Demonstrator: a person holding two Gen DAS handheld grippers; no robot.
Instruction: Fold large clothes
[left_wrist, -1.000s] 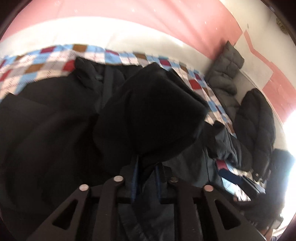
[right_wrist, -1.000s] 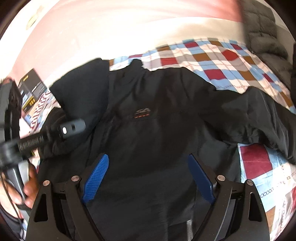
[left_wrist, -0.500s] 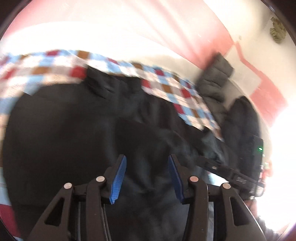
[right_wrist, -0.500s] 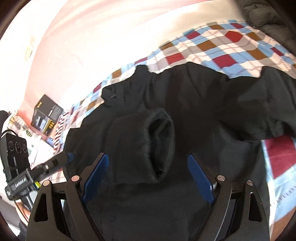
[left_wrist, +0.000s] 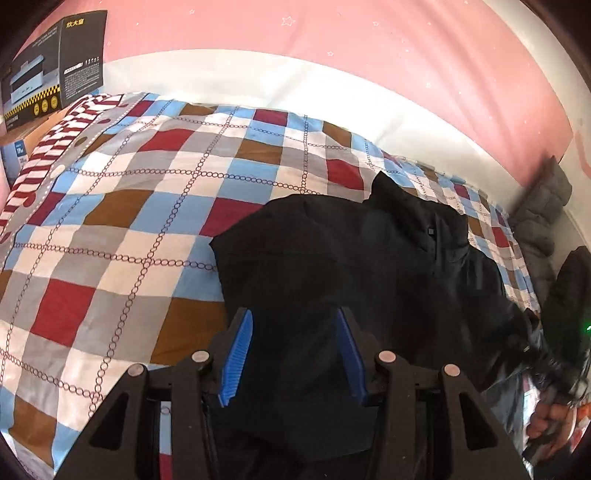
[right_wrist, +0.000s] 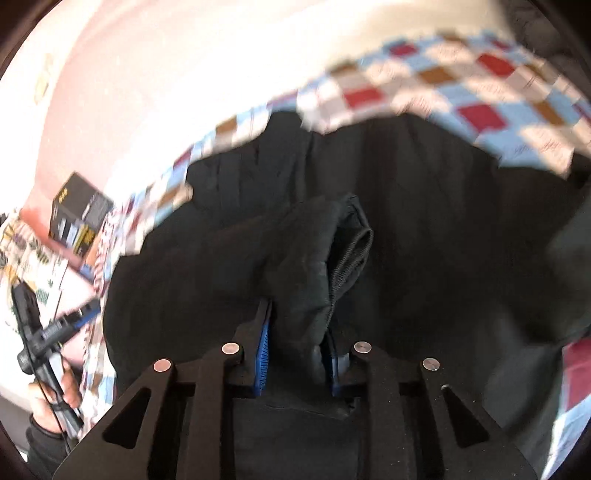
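A black jacket (left_wrist: 369, 266) is spread on the checked bed (left_wrist: 147, 192). Its sleeve (right_wrist: 310, 258), at 12 o'clock, is pinched by the right hand-held gripper (right_wrist: 299, 354); the left hand-held gripper (left_wrist: 291, 350) is held open, empty. The sleeve-folding step is judged in hand; laying it across the body is called for next.

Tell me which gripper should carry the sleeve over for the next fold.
Right. The right gripper is already shut on the sleeve of the black jacket, near its cuff. The left gripper is open above the jacket's body, holding nothing.
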